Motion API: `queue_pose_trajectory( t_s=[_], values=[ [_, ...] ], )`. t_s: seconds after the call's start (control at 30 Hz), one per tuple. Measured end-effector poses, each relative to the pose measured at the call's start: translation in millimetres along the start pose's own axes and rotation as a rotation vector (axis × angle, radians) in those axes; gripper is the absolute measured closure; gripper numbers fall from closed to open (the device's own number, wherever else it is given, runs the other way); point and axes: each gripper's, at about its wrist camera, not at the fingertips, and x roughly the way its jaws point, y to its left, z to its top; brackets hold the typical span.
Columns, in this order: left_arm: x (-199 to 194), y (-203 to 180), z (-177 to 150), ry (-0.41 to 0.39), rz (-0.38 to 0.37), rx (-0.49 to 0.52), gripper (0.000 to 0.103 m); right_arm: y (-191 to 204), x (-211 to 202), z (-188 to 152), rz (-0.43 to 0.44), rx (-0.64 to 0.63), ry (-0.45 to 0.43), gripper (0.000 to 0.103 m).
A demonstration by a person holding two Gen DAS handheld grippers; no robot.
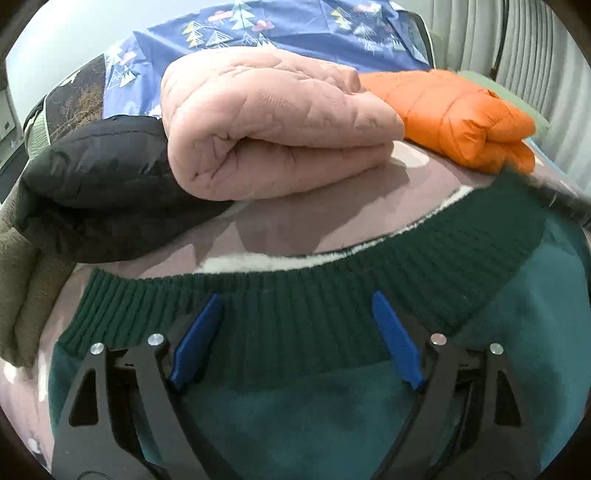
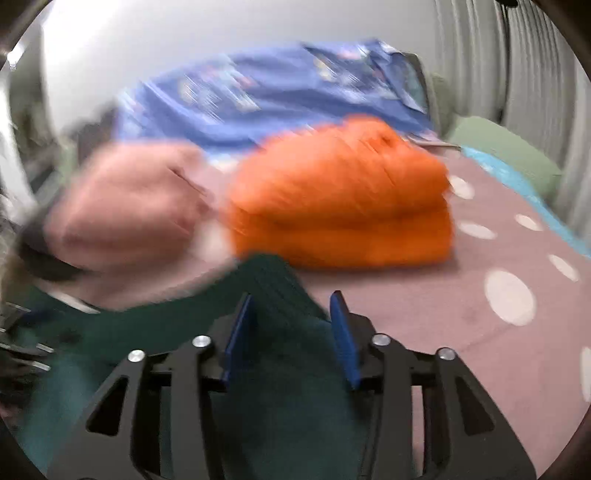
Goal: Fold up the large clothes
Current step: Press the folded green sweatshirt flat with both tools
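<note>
A dark green garment [image 1: 295, 398] with a ribbed hem [image 1: 295, 306] lies spread on the mauve dotted bed cover [image 1: 295, 221]. My left gripper [image 1: 297, 306] is open above it, its blue fingers [image 1: 199, 339] wide apart over the hem. In the blurred right wrist view, my right gripper [image 2: 291, 310] is open, its blue fingers [image 2: 343, 339] on either side of a raised ribbed corner of the green garment [image 2: 273, 280].
Folded jackets lie behind: pink [image 1: 273, 122], orange [image 1: 458, 114] and black [image 1: 99, 184]. An olive fleece item [image 1: 18, 288] is at the left. A blue patterned sheet [image 1: 295, 29] hangs at the back. Curtains [image 1: 517, 37] are at the right.
</note>
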Motion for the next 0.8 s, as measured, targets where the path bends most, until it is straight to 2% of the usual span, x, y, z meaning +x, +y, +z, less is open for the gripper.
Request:
queue_pose_trajectory(
  t_s=[0.07,0.2,0.23,0.3,0.33,0.37,0.43,0.57,0.63,0.67,0.73,0.77,0.8],
  values=[
    [0,-1,1,-0.001,0.015,0.01,0.018,-14,7,3,0.069,0.089,0.032,0.051],
    [-1,3,-2,-0.015,0.001,0.001,0.018,0,-5,4,0.011,0.026,-0.009,0.05],
    [-1,3,-2,-0.02,0.001,0.001,0.018,-1,-10,5,0.004,0.025,-0.027,0.048],
    [-9,2,-1,-0.037,0.003,0.0,0.018,0,-31,7,-0.014,0.025,-0.097,0.044],
    [-17,5,-1,-0.051,0.006,-0.003,0.018,2,-50,6,-0.018,0.01,-0.16,0.041],
    [-28,2,-2,-0.062,0.006,-0.007,0.018,8,-67,6,-0.009,-0.015,-0.209,0.036],
    [-47,5,-3,-0.098,0.0,-0.019,0.018,23,-91,7,0.029,-0.075,-0.259,0.036],
    [-82,19,-1,-0.184,0.052,-0.032,0.018,55,-104,10,0.16,-0.118,-0.226,0.035],
    [-87,27,-3,-0.191,0.075,-0.037,0.016,70,-100,4,0.192,-0.124,-0.208,0.03],
    [-86,34,-8,-0.185,0.1,-0.045,0.015,75,-95,-1,0.195,-0.137,-0.198,0.025],
    [-74,48,-21,-0.146,0.164,-0.051,0.013,92,-68,-19,0.138,-0.204,-0.114,0.024],
    [-57,60,-34,-0.107,0.21,-0.049,0.005,99,-50,-31,0.102,-0.239,-0.055,0.02],
    [-47,70,-44,-0.107,0.178,-0.065,0.002,100,-38,-40,0.089,-0.258,-0.059,0.02]
  ],
)
